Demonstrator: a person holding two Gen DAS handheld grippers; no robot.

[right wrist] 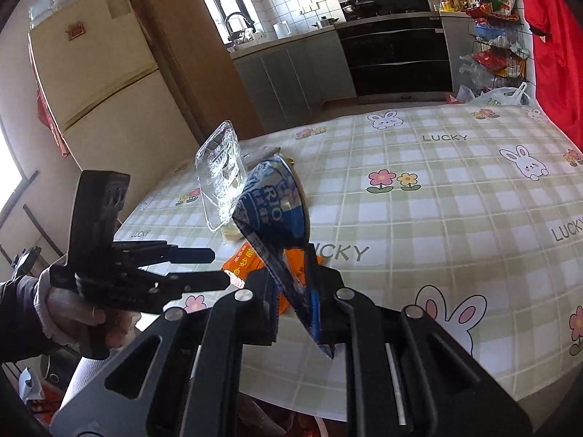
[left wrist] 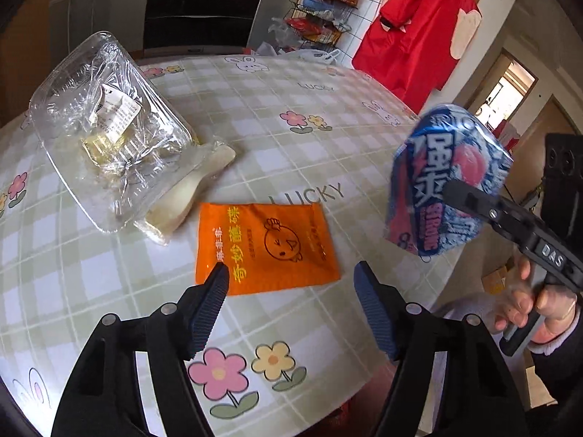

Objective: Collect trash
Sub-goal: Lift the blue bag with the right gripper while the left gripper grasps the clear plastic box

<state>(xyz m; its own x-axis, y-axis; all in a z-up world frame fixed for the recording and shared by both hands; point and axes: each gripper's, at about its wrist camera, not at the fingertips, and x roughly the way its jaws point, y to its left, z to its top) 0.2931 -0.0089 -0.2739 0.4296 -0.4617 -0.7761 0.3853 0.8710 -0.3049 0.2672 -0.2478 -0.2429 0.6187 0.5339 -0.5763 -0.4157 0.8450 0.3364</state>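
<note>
An orange snack packet lies flat on the checked tablecloth. My left gripper hovers open just in front of it, the left fingertip over its near corner and nothing pressed between the pads. To the right my right gripper is shut on a crushed blue drink can, held in the air above the table's edge. In the right wrist view the flattened can sticks up from the closed jaws of my right gripper. The left gripper stands at the left by the orange packet.
A clear plastic clamshell box lies tilted at the left on a pale plastic wrapper. The table ends close on the right, where a hand grips the right handle. Behind stand a wire rack, a red garment and a fridge.
</note>
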